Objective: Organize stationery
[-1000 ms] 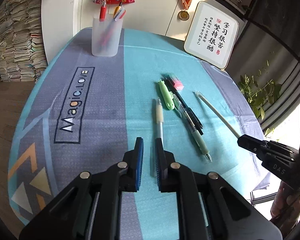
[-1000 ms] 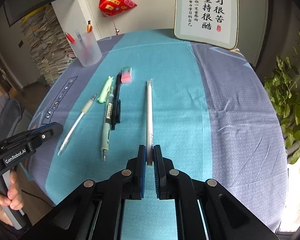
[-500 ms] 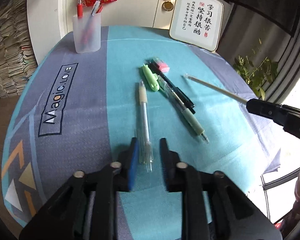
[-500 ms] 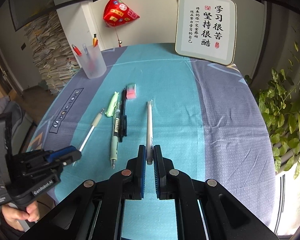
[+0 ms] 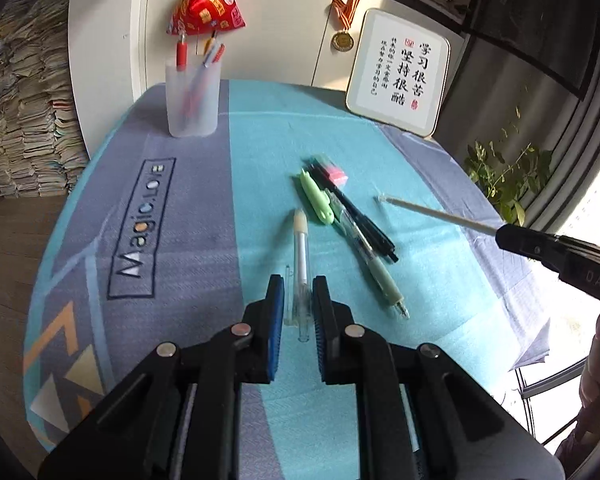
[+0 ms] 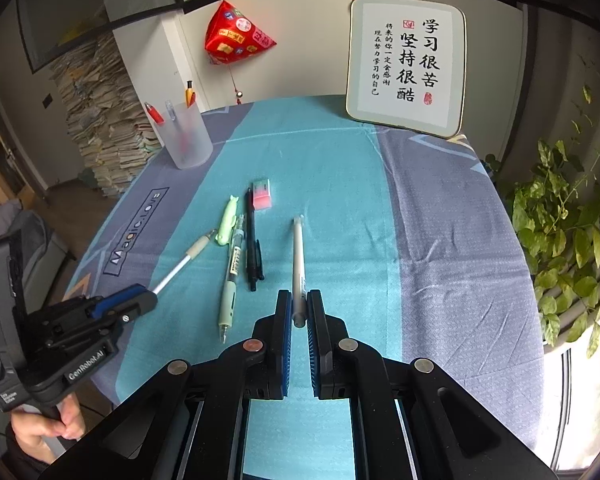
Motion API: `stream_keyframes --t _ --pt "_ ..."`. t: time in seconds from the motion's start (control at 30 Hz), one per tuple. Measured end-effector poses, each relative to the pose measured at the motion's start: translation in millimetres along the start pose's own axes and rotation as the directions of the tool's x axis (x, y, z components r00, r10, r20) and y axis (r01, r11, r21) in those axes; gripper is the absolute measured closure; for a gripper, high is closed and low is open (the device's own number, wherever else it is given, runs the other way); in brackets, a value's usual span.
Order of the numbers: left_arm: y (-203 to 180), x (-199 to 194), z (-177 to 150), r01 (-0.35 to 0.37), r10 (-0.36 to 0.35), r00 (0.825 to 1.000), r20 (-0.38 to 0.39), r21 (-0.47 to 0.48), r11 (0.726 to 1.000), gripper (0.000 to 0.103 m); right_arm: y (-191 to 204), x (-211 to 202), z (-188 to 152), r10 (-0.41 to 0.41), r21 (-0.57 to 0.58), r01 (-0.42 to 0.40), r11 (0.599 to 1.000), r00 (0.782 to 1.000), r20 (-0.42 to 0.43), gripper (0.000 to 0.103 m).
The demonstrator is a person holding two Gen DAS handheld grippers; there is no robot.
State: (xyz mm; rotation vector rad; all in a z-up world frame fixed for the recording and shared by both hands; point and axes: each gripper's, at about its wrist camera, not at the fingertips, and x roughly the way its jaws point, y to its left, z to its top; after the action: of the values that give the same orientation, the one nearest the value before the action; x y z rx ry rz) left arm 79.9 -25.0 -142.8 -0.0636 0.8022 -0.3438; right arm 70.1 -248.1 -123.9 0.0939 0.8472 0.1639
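Right wrist view, slim white pen (image 6: 298,264), frosted plastic cup (image 6: 188,140), woven tablecloth (image 6: 440,240)

A round desk (image 6: 440,240) carries a cloth in teal and grey-blue, and behind it stands a white wall (image 6: 300,68) where a red pyramid-shaped ornament (image 6: 236,38) hangs on a string. A framed calligraphy board (image 6: 406,66) leans at the far edge of the desk, and a medal (image 5: 343,41) on a striped ribbon hangs near it. High stacks of paper (image 6: 100,120) stand on the wooden floor (image 5: 4,264) at one side, while a green leafy plant (image 6: 568,232) grows at the other side, where bright daylight comes in.
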Motion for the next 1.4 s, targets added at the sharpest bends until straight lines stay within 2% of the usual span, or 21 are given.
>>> stream_keyframes --t 0.3,0.4,0.47,0.57,0.77,0.9,1.03,1.2,1.33,1.4 --pt "23 -40 36 -0.019 0.023 0.993 0.114 -0.033 0.999 0.091 8 -23 19 0.017 0.004 -0.017 1.000 0.996 0.083 0.095" --pt "29 -51 44 0.010 -0.005 0.989 0.145 -0.032 0.999 0.091 14 -33 27 0.028 -0.001 -0.028 1.000 0.993 0.114 0.095" --pt "30 -58 50 0.003 0.001 0.986 0.164 -0.023 1.000 0.091 17 -38 33 0.035 -0.004 -0.035 0.999 0.990 0.138 0.095" --pt "33 -65 60 -0.022 0.022 0.983 0.181 -0.005 1.000 0.091 23 -45 41 0.047 -0.006 -0.046 0.999 0.984 0.174 0.095" --pt "38 -82 81 -0.018 0.009 0.979 0.206 0.040 0.999 0.091 38 -53 61 0.085 -0.030 -0.080 0.996 0.973 0.216 0.095" --pt "44 -89 102 -0.042 0.028 0.974 0.223 0.062 0.997 0.091 51 -59 79 0.103 -0.064 -0.090 0.994 0.965 0.242 0.095" --pt "56 -94 129 -0.028 0.013 0.969 0.249 0.057 0.998 0.091 67 -64 100 0.128 -0.099 -0.104 0.990 0.953 0.275 0.095" --pt "64 -93 164 -0.055 0.036 0.960 0.279 0.059 0.997 0.091 88 -63 128 0.168 -0.106 -0.141 0.984 0.933 0.319 0.095" --pt "73 -86 191 -0.129 0.117 0.947 0.299 0.020 0.991 0.091 107 -54 152 0.196 -0.144 -0.153 0.978 0.911 0.363 0.095" --pt "75 -80 203 -0.144 0.130 0.943 0.305 0.023 0.989 0.091 117 -48 167 0.196 -0.156 -0.146 0.977 0.904 0.380 0.095"
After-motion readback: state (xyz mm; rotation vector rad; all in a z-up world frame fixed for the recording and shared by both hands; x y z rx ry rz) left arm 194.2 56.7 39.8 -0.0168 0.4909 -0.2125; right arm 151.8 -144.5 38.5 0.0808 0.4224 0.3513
